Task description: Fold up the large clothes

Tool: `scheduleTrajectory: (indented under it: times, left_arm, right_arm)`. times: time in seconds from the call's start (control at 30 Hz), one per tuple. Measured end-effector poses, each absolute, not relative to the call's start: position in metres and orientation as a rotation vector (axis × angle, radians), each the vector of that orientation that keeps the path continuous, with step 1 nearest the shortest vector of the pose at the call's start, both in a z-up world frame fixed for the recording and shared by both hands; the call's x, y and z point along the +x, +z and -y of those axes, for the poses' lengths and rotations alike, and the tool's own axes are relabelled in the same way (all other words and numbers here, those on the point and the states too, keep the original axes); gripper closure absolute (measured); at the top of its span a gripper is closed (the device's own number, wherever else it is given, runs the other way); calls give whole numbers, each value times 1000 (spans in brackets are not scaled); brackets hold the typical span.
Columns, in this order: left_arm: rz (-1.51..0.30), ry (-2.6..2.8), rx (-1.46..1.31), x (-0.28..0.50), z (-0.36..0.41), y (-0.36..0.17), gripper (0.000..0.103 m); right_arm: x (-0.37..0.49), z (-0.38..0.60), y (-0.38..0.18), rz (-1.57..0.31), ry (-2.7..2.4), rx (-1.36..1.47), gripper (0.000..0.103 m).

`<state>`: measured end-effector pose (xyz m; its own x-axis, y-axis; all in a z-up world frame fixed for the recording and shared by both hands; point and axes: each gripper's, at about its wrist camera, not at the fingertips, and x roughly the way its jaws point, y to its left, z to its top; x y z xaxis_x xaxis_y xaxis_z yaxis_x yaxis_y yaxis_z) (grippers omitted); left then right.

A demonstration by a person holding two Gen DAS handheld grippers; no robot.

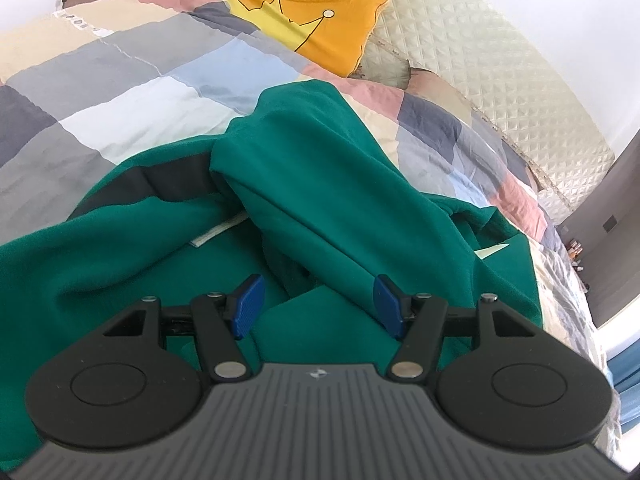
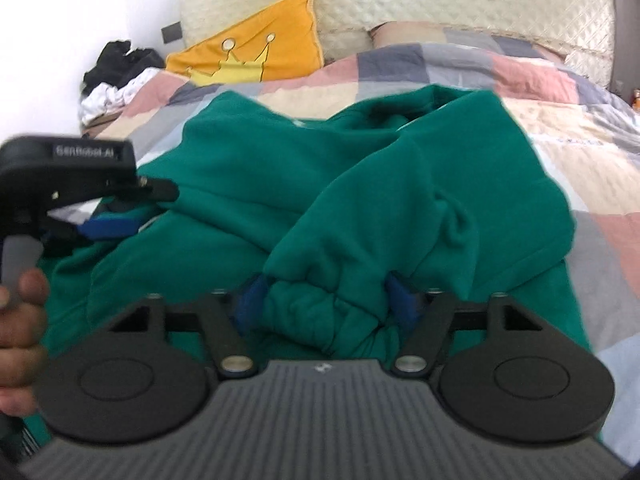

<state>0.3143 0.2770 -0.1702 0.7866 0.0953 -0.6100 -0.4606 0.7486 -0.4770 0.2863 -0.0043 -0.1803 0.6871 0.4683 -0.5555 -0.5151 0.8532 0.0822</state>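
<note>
1. Right wrist view: the green sweatshirt [image 2: 248, 216] lies crumpled across the checked quilt [image 2: 580, 128], and its bunched sleeve [image 2: 400, 216] runs from your right gripper [image 2: 326, 306] up toward one o'clock.
2. The ribbed cuff [image 2: 324, 312] sits right between the blue pads [image 2: 250, 300]. The view is blurred, so you cannot be sure the pads are pressing; they stand at a middling width, hard against the bunched cloth on both sides, and I judge that a grip on the cuff.
3. The sleeve's long axis lines up almost with your right fingers, so a pull back toward six o'clock should draw it out straight.
4. Your left gripper [image 2: 116, 216] shows at nine o'clock in this same view, off to the side of the sleeve, with your hand [image 2: 20, 320] on its handle.
5. In the left wrist view, the left gripper [image 1: 318, 306] hangs over the sweatshirt [image 1: 120, 248] with its pads [image 1: 250, 306] set fairly wide and nothing pinched between them.
6. A fold of the garment runs from between those pads toward eleven o'clock, where the dark neckline [image 1: 172, 184] and white label [image 1: 218, 232] lie.
7. The right hand is the nearer one to the sleeve; the left is nearer the collar.
8. The yellow pillow [image 1: 320, 12] sits well apart at twelve o'clock, out of the way.
</note>
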Motion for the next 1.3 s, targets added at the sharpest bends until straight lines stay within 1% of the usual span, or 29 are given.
scheduleTrajectory:
  times: [0.03, 0.1, 0.3, 0.53, 0.7, 0.87, 0.93, 1.0, 1.07, 1.13, 1.2, 1.23, 1.3]
  left_arm:
    - [-593, 321, -670, 313, -277, -170, 37]
    - [-585, 316, -684, 311, -278, -170, 37]
    - [-552, 308, -725, 297, -281, -164, 37]
    - [-520, 300, -761, 277, -282, -157, 37]
    - [-502, 288, -770, 264, -279, -152, 37]
    - [-522, 268, -754, 257, -268, -150, 37]
    - [-528, 250, -750, 255, -262, -149, 37]
    - [-534, 232, -743, 256, -258, -149, 37]
    - [-542, 216, -736, 257, -253, -150, 37]
    - [-549, 205, -738, 259, -251, -151, 37]
    - [-554, 198, -750, 261, -252, -154, 37]
    - [-556, 195, -764, 262, -254, -156, 37]
    - [-557, 197, -792, 266, -258, -159, 38]
  right_arm:
    - [284, 9, -176, -590, 542, -78, 63]
    - [283, 21, -164, -578, 528, -43, 71]
    - [282, 66, -128, -488, 456, 44, 76]
    - [278, 115, -110, -407, 424, 146, 78]
    - [256, 108, -110, -363, 510, 36, 78]
    - [241, 96, -124, -437, 518, -93, 77]
    - [241, 88, -136, -520, 523, -165, 76]
    - [245, 81, -153, -611, 490, -221, 71]
    - [249, 82, -160, -670, 501, -204, 69]
    - [247, 88, -156, -673, 513, -160, 58]
    - [247, 95, -150, -667, 529, -110, 37]
    - [249, 101, -147, -663, 553, -57, 33]
    - [256, 116, -142, -674, 612, 76, 31]
